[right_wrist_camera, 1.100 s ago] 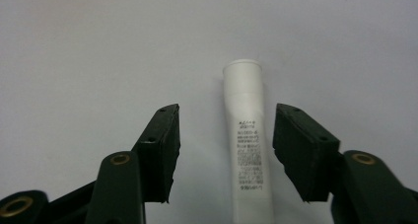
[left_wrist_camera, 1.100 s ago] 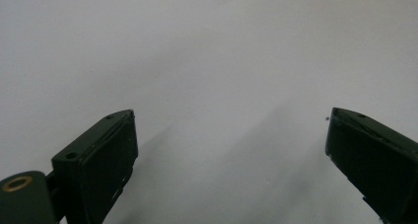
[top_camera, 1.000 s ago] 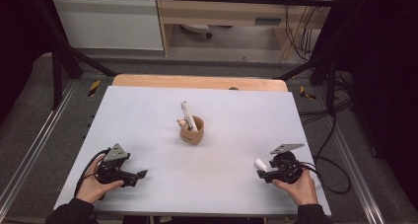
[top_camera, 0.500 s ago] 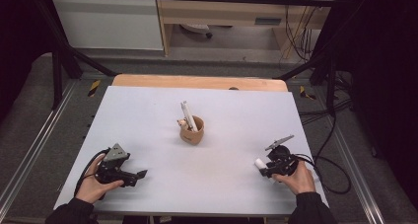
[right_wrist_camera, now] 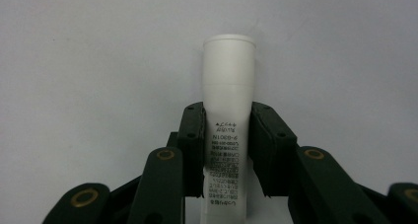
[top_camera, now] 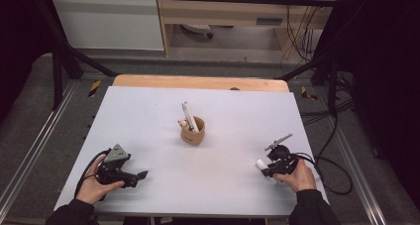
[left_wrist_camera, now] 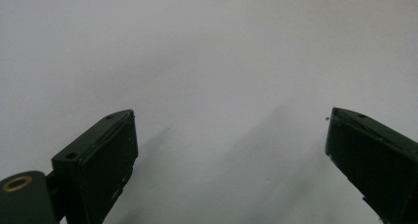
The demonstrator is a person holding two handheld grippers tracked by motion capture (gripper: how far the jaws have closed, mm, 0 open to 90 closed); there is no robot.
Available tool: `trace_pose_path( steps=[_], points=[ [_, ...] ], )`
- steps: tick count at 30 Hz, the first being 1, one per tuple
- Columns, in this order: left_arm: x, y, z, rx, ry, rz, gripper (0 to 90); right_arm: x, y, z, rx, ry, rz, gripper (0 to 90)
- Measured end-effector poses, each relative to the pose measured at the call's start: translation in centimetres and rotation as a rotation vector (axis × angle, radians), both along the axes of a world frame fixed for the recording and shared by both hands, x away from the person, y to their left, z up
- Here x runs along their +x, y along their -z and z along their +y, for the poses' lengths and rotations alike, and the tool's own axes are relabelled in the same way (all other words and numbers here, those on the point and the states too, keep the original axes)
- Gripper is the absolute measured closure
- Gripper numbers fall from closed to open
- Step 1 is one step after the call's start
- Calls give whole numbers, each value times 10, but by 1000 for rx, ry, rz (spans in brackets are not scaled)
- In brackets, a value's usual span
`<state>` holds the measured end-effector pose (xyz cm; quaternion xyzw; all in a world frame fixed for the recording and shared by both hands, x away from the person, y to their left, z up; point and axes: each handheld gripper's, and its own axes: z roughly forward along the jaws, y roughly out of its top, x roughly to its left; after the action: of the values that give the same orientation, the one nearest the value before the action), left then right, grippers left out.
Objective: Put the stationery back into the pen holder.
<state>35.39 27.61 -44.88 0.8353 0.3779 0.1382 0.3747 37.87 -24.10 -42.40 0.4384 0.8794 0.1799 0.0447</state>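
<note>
Pale grey table top (top_camera: 148,116) spans the high view, with dark floor and cables around it and a small brown cup (top_camera: 193,134) holding a white tube-like item near its middle. At the near right edge, the right gripper (right_wrist_camera: 227,135) has just been closing its jaws and now clamps a white tube (right_wrist_camera: 228,110) with small printed text, its cap end pointing away over the table. At the near left, the left gripper (left_wrist_camera: 231,155) rests with jaws spread wide, nothing between them.
</note>
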Motion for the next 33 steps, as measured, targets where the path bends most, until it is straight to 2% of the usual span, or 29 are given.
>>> trace_pose_path(
  steps=[3, 9, 13, 18, 33],
  points=[
    [0, 0, 0, 1, 0, 0, 57, 1, -1, 2, -12, 5, 9, 689],
    [0, 0, 0, 1, -1, -1, 56, 0, -1, 1, -1, 22, 0, 694],
    [0, 0, 0, 0, -1, -1, 57, -1, -5, -1, 12, 30, -47, 696],
    [0, 0, 0, 1, 0, -1, 56, -3, -9, -1, 24, 31, -76, 698],
    [0, 0, 0, -3, -1, 1, 57, -6, -23, 0, 71, 22, -122, 699]
  ],
)
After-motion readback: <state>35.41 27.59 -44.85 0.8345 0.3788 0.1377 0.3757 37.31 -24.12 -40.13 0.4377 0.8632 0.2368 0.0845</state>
